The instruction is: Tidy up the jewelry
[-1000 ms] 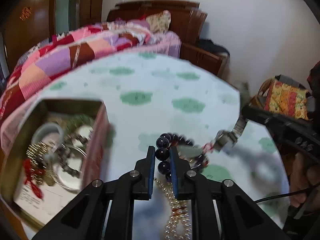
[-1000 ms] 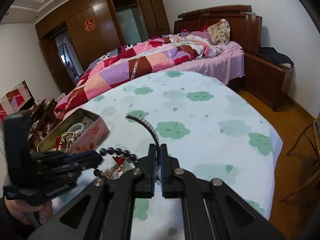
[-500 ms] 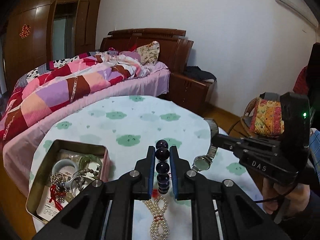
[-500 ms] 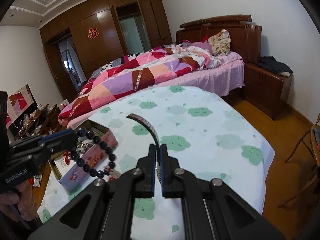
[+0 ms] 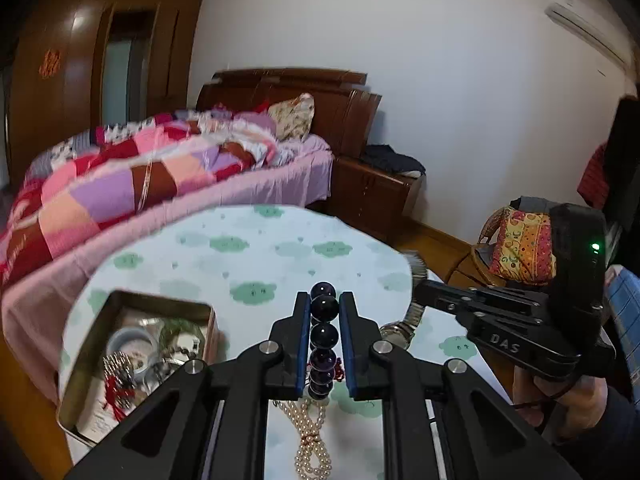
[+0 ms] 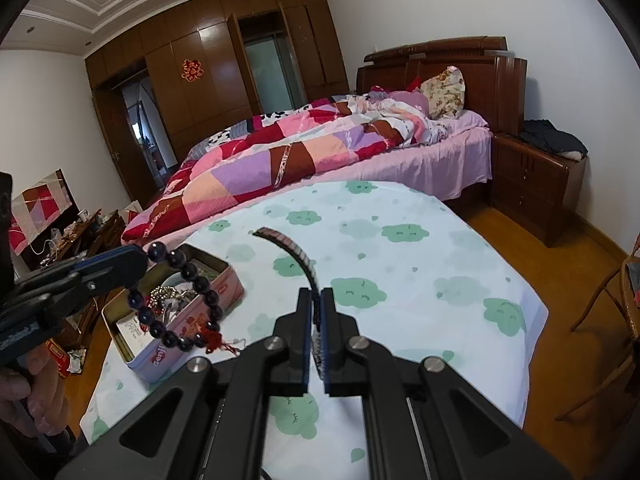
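The left gripper (image 5: 325, 308) is raised, its jaws clamped on a dark bead bracelet (image 5: 323, 338). At its 3 o'clock, the right gripper (image 6: 316, 308), held level, pinches a metal watch band (image 6: 298, 254) between nearly closed jaws. A hand (image 5: 568, 402) grips its handle.

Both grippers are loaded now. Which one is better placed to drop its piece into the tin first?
Left. The left gripper holds the bead bracelet hanging right by the open tin; the right gripper, with the watch, is farther off.

Counted: one tin (image 5: 208, 312), one bead bracelet (image 6: 176, 304), one watch (image 5: 400, 330), one pearl string (image 5: 312, 440), two grippers (image 5: 325, 308) (image 6: 316, 300).
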A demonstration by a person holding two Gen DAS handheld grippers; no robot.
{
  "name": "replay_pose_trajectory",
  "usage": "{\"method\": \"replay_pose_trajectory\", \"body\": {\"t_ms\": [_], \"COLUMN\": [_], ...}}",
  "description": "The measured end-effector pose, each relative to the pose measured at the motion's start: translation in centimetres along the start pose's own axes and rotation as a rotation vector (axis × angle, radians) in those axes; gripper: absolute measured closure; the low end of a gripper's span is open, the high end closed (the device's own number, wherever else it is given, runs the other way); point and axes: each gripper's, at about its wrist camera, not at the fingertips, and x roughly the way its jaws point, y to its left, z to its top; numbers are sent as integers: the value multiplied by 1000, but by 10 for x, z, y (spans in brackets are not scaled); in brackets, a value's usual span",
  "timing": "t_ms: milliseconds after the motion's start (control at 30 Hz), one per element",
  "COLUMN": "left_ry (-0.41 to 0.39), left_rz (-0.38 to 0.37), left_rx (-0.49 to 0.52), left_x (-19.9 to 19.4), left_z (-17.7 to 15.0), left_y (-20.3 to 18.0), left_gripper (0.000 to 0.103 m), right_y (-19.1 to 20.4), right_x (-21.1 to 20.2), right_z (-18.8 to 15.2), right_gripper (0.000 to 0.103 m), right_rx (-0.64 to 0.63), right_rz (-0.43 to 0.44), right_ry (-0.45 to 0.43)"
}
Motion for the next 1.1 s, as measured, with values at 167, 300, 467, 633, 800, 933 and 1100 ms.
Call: {"method": "replay_pose_trajectory", "body": {"t_ms": [167, 300, 467, 633, 800, 933, 1100], "left_ry": [-18, -86, -105, -101, -73, -38, -100], "left_rz": [-28, -12, -28, -50, -9, -67, -56], "left_rx": [-19, 16, 18, 9, 9, 21, 58], "left_x": [-8, -29, -34, -36, -21, -11, -29], "left_z": [4, 16, 24, 23, 25, 11, 22], "left_y": [-1, -8, -10, -13, -4, -16, -22], "left_gripper": [90, 90, 90, 90, 90, 90, 89], "right_y": [1, 1, -4, -9, -9, -8, -9], "right_x": [-1, -1, 9, 15, 14, 17, 24], "right_z": [1, -1, -4, -9, -9, -10, -13], "right_gripper": [98, 98, 98, 98, 98, 98, 97], "right_rx": [1, 1, 2, 14, 13, 5, 0], "right_rz": [-1, -2, -4, -12, -9, -1, 0], "right_ry": [-3, 2, 35, 59, 58, 71, 92]}}
